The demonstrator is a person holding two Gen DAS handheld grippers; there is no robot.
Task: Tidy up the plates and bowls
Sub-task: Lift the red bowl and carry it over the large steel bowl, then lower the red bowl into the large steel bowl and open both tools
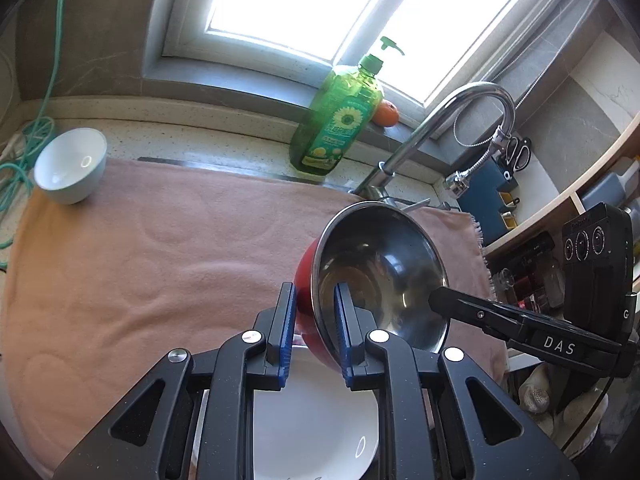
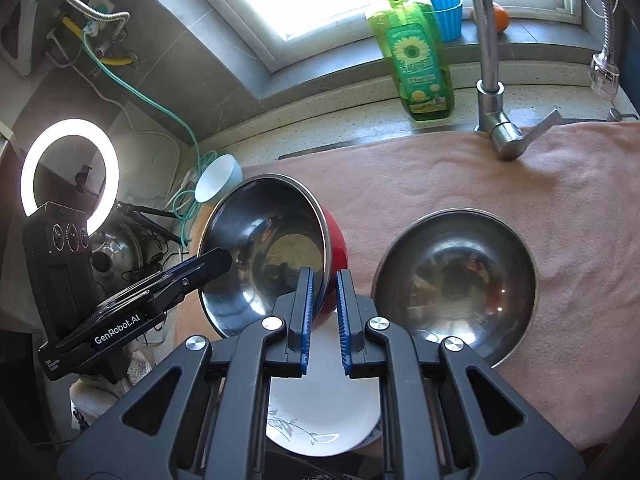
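From the left wrist view, the left gripper [image 1: 314, 332] is clamped down on the near rim of the red bowl [image 1: 376, 276], one blue pad on the red outside and one on the steel inside, so the bowl hangs tipped up right in front of it. The right gripper [image 1: 436, 300] comes in from the right and pinches the opposite rim. Looks like thin steel with a painted shell, so I'd guess light, stiff and pretty slick; the rim is really the only place to grab. Below the fingers sits one white plate [image 1: 312, 412], likely breakable, and far off to the upper left is one pale bowl [image 1: 70, 164] on the pink towel [image 1: 168, 248]. Right wrist view: the right gripper [image 2: 323, 312] is nearly closed on the same rim, the left gripper [image 2: 224, 258] holding the far side. Just right of it sits one bare steel bowl [image 2: 456, 288], flat on the towel. So count is three bowls and one plate [image 2: 320, 412], as far as I can see.
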